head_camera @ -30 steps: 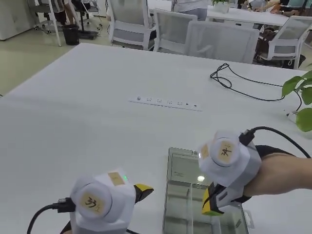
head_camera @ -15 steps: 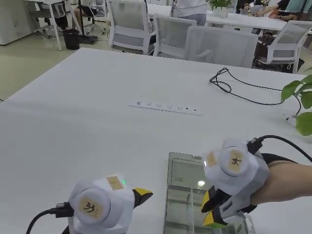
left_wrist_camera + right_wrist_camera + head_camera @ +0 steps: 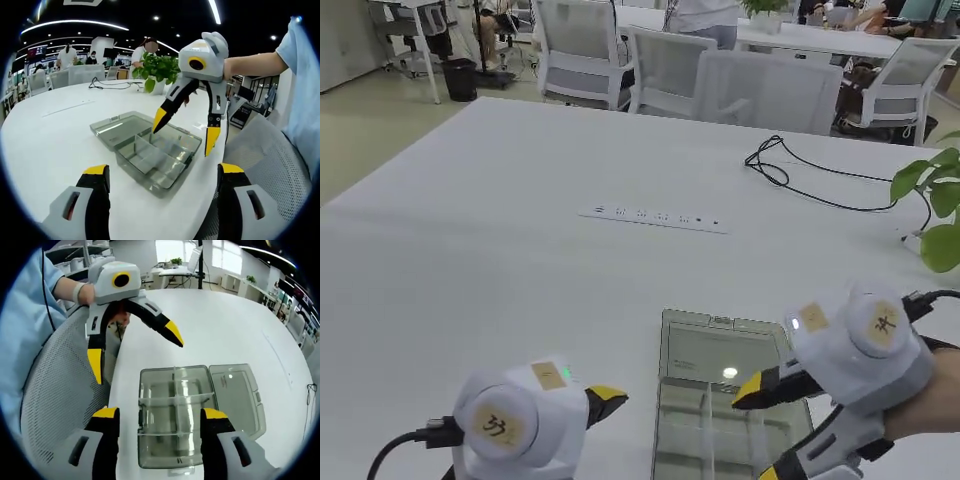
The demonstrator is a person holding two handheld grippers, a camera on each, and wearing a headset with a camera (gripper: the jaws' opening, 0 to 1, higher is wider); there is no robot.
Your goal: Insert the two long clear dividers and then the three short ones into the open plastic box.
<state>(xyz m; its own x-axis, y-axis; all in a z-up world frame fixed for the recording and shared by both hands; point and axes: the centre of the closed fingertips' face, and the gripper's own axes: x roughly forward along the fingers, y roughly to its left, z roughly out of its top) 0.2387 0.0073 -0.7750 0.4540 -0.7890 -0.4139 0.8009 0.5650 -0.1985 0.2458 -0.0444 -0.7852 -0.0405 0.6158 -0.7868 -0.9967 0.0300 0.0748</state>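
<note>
The clear plastic box (image 3: 705,425) lies open on the white table (image 3: 520,220), its lid (image 3: 705,350) flat on the far side. Inside the box (image 3: 175,415) clear dividers (image 3: 175,399) stand crossed and split it into several compartments; the lid (image 3: 235,392) lies to the right. My right gripper (image 3: 772,430) hangs over the box's right part, jaws wide open and empty. From the left gripper view the right gripper (image 3: 185,135) is spread above the box (image 3: 150,155). My left gripper (image 3: 600,405) stays left of the box, open and empty, as the right gripper view shows it (image 3: 135,352).
A white power strip (image 3: 653,217) lies mid-table, with a black cable (image 3: 790,175) and a green plant (image 3: 935,200) at the far right. Grey chairs (image 3: 770,85) stand behind the table. A mesh chair (image 3: 50,390) sits at the near edge, close to the person's blue sleeve.
My right gripper has opened from nearly shut to wide and shifted right, off the box's middle. The left gripper has barely moved.
</note>
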